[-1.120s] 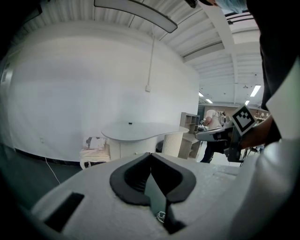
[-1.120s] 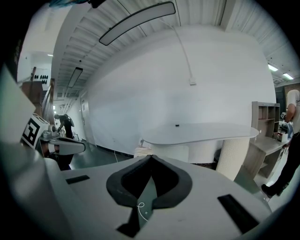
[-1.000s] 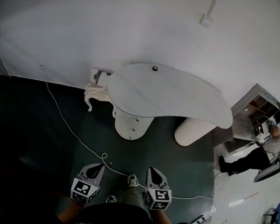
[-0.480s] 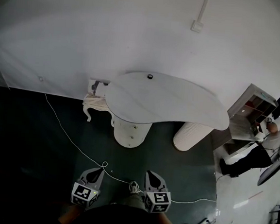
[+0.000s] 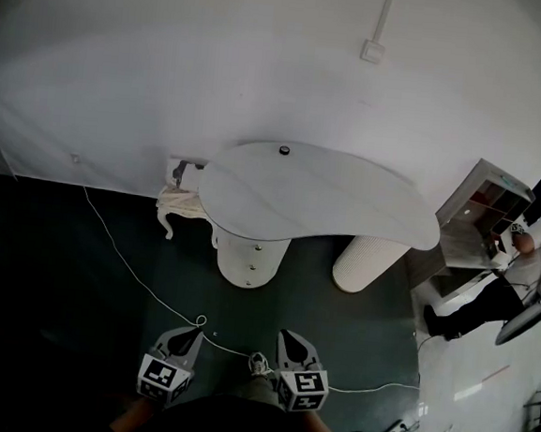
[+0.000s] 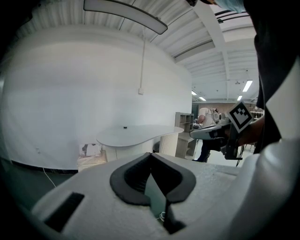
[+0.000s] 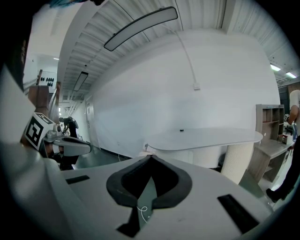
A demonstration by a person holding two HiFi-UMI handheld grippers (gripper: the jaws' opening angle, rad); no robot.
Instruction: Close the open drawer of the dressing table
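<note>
Both grippers clenched on nothing, well apart from the dressing table

The left gripper (image 6: 151, 157) and right gripper (image 7: 150, 158) each have their jaws pressed together and empty, held low by the person's body. The dressing table (image 5: 319, 196) stands against the wall, and its drawers sit in the round pedestal (image 5: 248, 255) under the left end of the top, marked by 2 small knobs (image 5: 256, 247). Which drawer stands open cannot be told from here. It likely slides lightly and is stiff and smooth-faced, so a flat push on the front beside the knob should do.
</note>
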